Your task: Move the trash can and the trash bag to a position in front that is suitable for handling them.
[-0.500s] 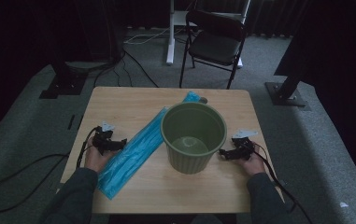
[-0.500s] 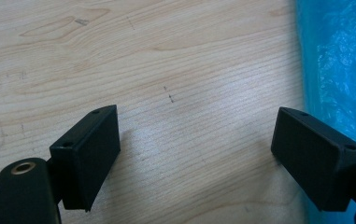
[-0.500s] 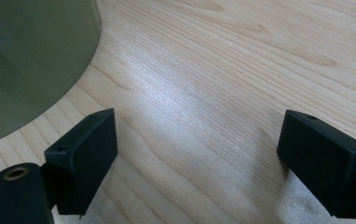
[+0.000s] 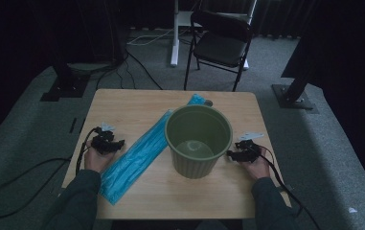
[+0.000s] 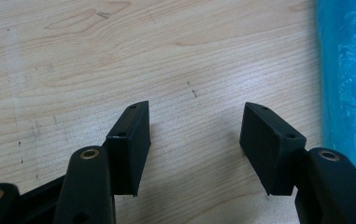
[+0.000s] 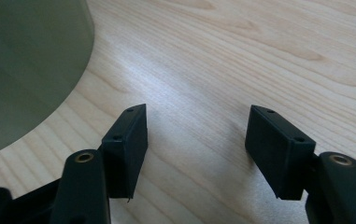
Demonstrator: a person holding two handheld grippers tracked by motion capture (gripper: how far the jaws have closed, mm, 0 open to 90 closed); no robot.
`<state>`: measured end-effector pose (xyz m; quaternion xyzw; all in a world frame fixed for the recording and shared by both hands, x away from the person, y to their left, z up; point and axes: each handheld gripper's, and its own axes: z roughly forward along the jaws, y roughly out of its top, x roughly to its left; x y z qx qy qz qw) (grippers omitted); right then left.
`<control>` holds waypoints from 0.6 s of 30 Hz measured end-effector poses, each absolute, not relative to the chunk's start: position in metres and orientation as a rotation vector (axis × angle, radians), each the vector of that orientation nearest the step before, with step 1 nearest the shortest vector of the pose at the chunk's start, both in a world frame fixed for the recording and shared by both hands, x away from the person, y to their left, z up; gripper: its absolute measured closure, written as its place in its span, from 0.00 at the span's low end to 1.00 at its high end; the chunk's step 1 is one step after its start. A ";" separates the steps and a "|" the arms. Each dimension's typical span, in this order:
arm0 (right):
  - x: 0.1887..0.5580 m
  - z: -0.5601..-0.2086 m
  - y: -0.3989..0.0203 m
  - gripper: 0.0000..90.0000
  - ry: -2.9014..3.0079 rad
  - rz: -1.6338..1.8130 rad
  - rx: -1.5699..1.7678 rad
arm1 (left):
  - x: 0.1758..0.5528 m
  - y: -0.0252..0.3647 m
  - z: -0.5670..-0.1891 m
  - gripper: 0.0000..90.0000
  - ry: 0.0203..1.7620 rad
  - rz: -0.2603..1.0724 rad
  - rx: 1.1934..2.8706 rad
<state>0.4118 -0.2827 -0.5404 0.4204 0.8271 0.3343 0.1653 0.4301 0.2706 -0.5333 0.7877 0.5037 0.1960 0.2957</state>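
Trouble could come from the light green bin (image 4: 198, 141) mid-counter tipping if the empty, wide-open right tongs (image 4: 231, 154) nudge it, or the blue bag roll (image 4: 139, 154) slipping from the open left tongs (image 4: 119, 143).

No writing, label, brand, number or sign can be read anywhere: not on the green bucket (image 4: 198, 141), nor on the blue plastic pack (image 4: 137, 158) lying just beside it on the wooden table (image 4: 122, 105).
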 end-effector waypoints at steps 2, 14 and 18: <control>0.412 -0.539 -0.282 0.45 2.366 0.945 1.201 | 0.429 0.271 -0.532 0.54 1.345 0.511 2.100; 0.410 -0.528 -0.279 0.71 2.387 0.961 1.213 | 0.418 0.241 -0.504 0.68 1.134 0.418 2.109; 0.407 -0.522 -0.271 0.73 2.398 1.005 1.176 | 0.414 0.227 -0.499 0.68 1.075 0.402 2.130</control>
